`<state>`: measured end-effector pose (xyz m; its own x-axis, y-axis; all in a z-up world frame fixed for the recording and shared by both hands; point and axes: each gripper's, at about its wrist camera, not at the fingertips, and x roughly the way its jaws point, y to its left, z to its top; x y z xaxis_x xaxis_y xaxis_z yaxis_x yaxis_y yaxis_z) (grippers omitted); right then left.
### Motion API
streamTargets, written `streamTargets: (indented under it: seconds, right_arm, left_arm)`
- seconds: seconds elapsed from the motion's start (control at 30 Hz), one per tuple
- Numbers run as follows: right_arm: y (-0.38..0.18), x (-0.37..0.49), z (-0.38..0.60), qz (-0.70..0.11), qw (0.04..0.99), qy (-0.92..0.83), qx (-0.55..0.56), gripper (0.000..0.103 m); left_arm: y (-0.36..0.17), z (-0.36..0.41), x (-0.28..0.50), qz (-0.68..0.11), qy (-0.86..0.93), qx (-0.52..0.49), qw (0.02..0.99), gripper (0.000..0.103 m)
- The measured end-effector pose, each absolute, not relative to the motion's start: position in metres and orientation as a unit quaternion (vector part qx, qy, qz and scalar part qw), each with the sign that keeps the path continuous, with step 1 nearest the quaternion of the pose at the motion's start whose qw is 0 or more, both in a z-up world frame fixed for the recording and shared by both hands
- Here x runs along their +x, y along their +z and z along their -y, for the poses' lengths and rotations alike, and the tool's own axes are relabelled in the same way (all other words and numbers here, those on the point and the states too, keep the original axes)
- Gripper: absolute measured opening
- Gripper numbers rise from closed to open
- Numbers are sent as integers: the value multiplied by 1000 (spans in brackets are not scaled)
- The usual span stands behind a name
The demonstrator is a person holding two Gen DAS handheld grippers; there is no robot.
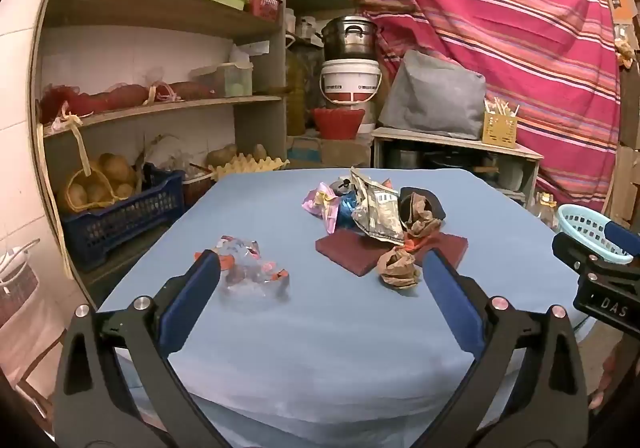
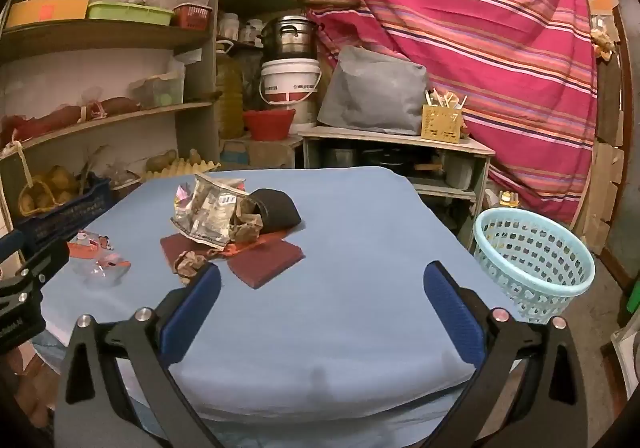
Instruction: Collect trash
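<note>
Blue-clothed table [image 1: 280, 348] bears a trash pile [image 1: 376, 216] at its middle; a pale basket [image 2: 534, 260] stands beside it. Left gripper [image 1: 320, 272] and right gripper [image 2: 322, 284] gape wide, empty.

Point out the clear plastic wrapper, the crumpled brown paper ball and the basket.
clear plastic wrapper [image 1: 252, 266], left wrist view, its crinkled middle.
crumpled brown paper ball [image 1: 398, 268], left wrist view, its centre.
basket [image 2: 532, 268], right wrist view, its perforated wall.

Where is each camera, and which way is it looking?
Left wrist: sits on the left gripper, looking across the blue-covered table at the crumpled clear plastic wrapper; its own open fingers show, plus the right gripper at the edge.
Right wrist: sits on the right gripper, facing table and light blue plastic basket; open fingers show.
Both share the trash pile.
</note>
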<state>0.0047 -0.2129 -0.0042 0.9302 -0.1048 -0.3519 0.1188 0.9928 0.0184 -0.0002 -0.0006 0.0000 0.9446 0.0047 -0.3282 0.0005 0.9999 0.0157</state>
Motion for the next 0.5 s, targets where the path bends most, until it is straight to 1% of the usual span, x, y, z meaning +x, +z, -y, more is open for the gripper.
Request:
streamTargets:
  seconds: [0.27,0.5]
  right_arm:
    - [-3,4,214,-175,983,-57,19,99]
    - [-4,6,216,-174,983,-59,16,99]
  left_arm:
    - [0,0,-1,-164,3,6,986,98]
    - [12,2,-2,-164,-1,6,986,98]
